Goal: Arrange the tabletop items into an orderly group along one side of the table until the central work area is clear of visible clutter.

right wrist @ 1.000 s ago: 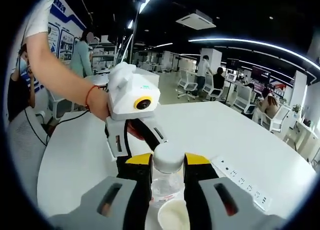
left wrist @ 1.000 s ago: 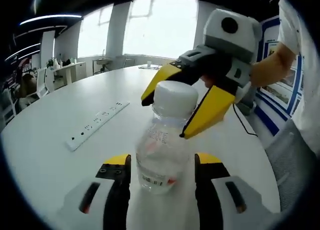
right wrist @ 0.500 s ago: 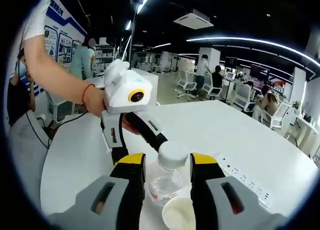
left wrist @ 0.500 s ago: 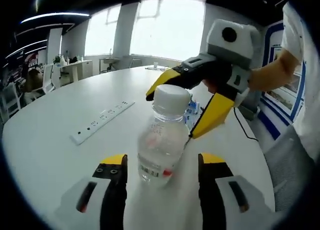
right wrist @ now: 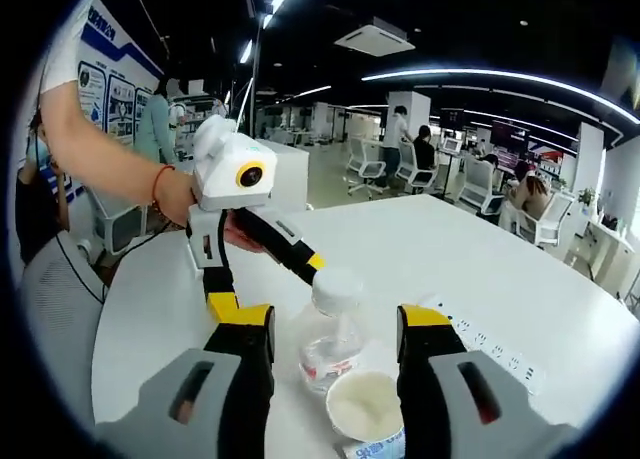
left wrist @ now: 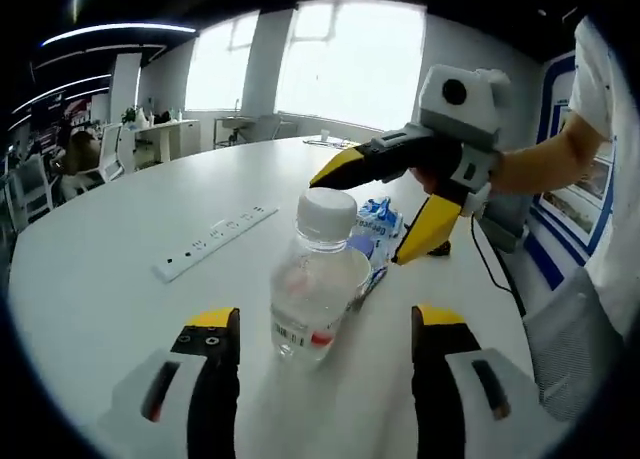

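Between my left gripper point(left wrist: 325, 354) fingers, which stand spread wide with nothing pinched, the clear water bottle point(left wrist: 315, 284) stands upright on the white tabletop point(left wrist: 110, 279), free of both fingers on either side. In the right gripper view the same bottle point(right wrist: 330, 329) sits between my right gripper point(right wrist: 335, 344) fingers, also spread and touching nothing, with a small white cup point(right wrist: 365, 407) just in front of them and the edge of a blue-printed packet point(right wrist: 375, 447) at the bottom.

Just beyond the bottle, in the left gripper view, lies a blue and white packet point(left wrist: 378, 219), and my right gripper point(left wrist: 385, 214) hangs open above it, fingers pointing down toward the bottle. Off to the side a white power strip point(left wrist: 215, 241) lies flat, well apart from the rest.

The bottle, cup and packet already sit close together, though I cannot tell how near the tabletop's edge they are. My worry is the bottle: it is tall, light and looks nearly empty, so a careless brush from either open finger while I move away or reach for the strip could tip it into the cup or roll it back toward the middle. The two grippers also face each other closely and could collide.
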Motion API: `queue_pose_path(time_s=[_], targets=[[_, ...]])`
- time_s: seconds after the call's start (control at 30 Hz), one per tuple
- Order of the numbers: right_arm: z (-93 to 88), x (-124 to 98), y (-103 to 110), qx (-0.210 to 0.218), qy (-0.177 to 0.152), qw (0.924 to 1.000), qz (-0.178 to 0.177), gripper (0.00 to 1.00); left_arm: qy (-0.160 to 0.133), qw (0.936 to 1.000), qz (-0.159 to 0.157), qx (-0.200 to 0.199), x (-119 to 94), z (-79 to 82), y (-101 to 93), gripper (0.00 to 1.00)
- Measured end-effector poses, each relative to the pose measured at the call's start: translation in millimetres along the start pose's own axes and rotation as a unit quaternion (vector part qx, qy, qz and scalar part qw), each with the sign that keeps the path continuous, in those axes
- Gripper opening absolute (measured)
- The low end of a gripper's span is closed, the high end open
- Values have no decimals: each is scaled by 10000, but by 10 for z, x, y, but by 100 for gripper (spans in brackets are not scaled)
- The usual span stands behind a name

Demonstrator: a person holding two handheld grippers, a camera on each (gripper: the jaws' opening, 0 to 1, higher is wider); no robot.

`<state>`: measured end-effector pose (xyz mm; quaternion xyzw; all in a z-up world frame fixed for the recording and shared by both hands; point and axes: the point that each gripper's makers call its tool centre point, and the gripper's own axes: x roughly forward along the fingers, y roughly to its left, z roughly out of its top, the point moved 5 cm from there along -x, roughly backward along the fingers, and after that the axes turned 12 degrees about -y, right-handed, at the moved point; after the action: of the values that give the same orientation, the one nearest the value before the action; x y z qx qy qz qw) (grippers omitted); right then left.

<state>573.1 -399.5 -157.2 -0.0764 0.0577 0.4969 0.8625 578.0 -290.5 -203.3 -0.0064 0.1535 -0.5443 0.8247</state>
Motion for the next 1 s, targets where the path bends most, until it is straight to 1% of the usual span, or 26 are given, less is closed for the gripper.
queue_pose_path(time_s=[0.13, 0.27, 0.5, 0.6, 1.0], targets=[[0, -139, -40, 81, -6, 9999, -136, 53, -40, 9999, 110, -36, -48, 52, -51, 78], [12, -284, -81, 148, -23, 9996, -250, 59, -63, 9998, 178, -45, -99, 94, -101, 80], [21, -552, -110, 153, -11, 9990, -415, 67, -98, 9995, 294, -66, -165, 197, -278, 86], [28, -701, -131, 205, -1, 9984, -525, 70, -106, 9994, 337, -53, -192, 224, -344, 89], [57, -1220, -129, 220, 18, 9964, -818, 74, -222, 9983, 539, -68, -331, 386, -650, 93]])
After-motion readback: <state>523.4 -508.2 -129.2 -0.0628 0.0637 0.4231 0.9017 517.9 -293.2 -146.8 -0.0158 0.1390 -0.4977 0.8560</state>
